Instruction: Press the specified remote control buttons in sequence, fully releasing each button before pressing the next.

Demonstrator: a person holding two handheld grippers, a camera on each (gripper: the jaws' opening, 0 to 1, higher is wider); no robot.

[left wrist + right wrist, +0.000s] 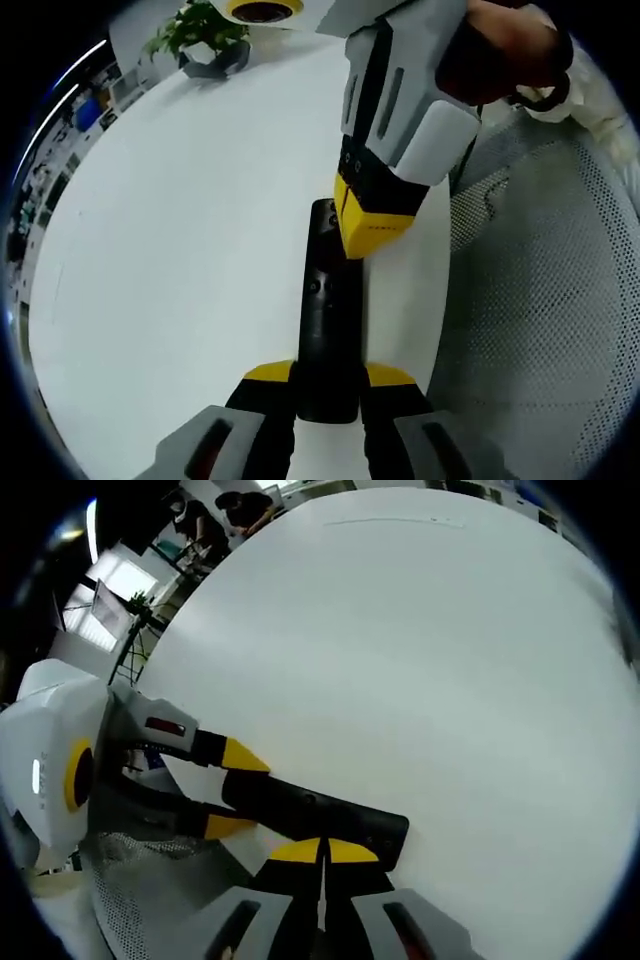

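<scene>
A long black remote (325,300) lies on the white table (180,230), near its edge. My left gripper (328,375) is shut on the remote's near end, one yellow tip on each side. My right gripper (372,225) comes down from the upper right with its yellow tips together and touching the remote's upper right part. In the right gripper view its shut tips (323,852) rest on the remote (310,815), and the left gripper (235,790) clamps the far end from the left. A hand (500,50) holds the right gripper.
A potted plant (205,30) and a yellow-rimmed round object (265,10) stand at the table's far side. A grey mesh chair (540,300) sits right beside the table edge. Open white tabletop (400,660) stretches beyond the remote.
</scene>
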